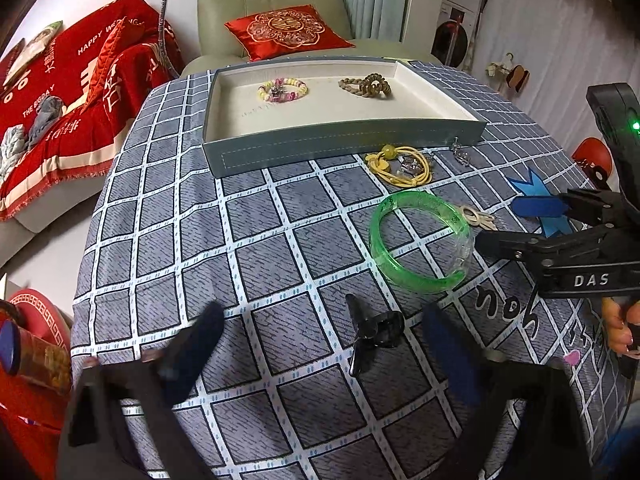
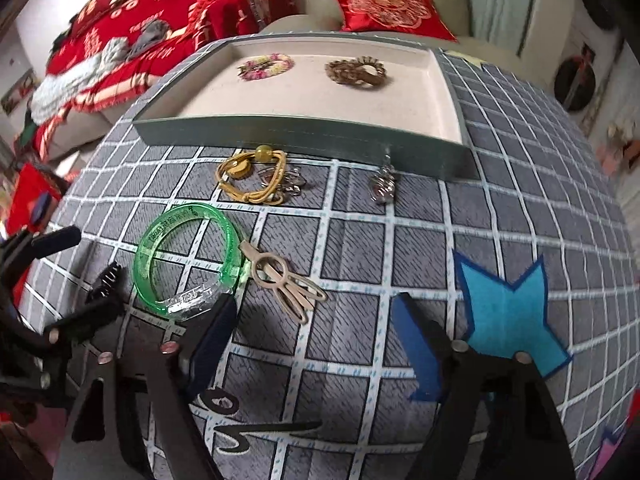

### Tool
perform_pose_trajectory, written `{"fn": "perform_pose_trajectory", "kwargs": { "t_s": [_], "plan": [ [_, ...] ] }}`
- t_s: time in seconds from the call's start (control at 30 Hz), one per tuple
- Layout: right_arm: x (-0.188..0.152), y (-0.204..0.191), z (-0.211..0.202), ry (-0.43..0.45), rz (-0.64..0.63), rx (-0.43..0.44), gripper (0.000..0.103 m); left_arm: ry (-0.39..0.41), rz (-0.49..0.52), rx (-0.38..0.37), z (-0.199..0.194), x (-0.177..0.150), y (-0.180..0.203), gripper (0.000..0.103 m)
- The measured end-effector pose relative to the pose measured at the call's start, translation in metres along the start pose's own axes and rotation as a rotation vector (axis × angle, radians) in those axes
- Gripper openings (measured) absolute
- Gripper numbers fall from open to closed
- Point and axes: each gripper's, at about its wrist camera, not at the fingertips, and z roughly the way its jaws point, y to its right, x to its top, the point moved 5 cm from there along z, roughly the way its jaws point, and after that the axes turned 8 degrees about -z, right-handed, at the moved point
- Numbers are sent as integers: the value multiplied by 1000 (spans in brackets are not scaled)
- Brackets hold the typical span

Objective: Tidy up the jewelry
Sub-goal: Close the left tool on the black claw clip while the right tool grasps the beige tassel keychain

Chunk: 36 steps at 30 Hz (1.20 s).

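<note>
- Holding our left gripper (image 1: pixel 324 344) spread above the black hair clip (image 1: pixel 370 330).
- Our right gripper (image 2: pixel 316 336) gapes empty beside the green bangle (image 2: pixel 186 260).
- Tray (image 1: pixel 344 152) holds two bracelets.

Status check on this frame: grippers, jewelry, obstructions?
Left gripper and right gripper open, empty. Two bracelets in tray. Green bangle, beige clip, black clip still on cloth. Nothing blocking.
</note>
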Motion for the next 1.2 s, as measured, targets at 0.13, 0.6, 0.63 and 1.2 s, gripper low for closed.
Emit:
{"fn": "perform_pose_trajectory", "kwargs": {
  "t_s": [0.13, 0.6, 0.63, 1.2],
  "plan": [
    [7, -11, 1, 8, -64, -3, 66, -18, 0, 1, 6, -3, 2, 92],
    [15, -28, 1, 9, -118, 12, 23, 9, 61, -17, 0, -4, 16, 39],
    [15, -28, 1, 11, -114, 9, 21, 9, 56, -22, 0, -4, 16, 39],
    [6, 0, -29, 57, 105, 67, 21, 43, -33, -115, -26, 6, 3, 39]
  ]
}}
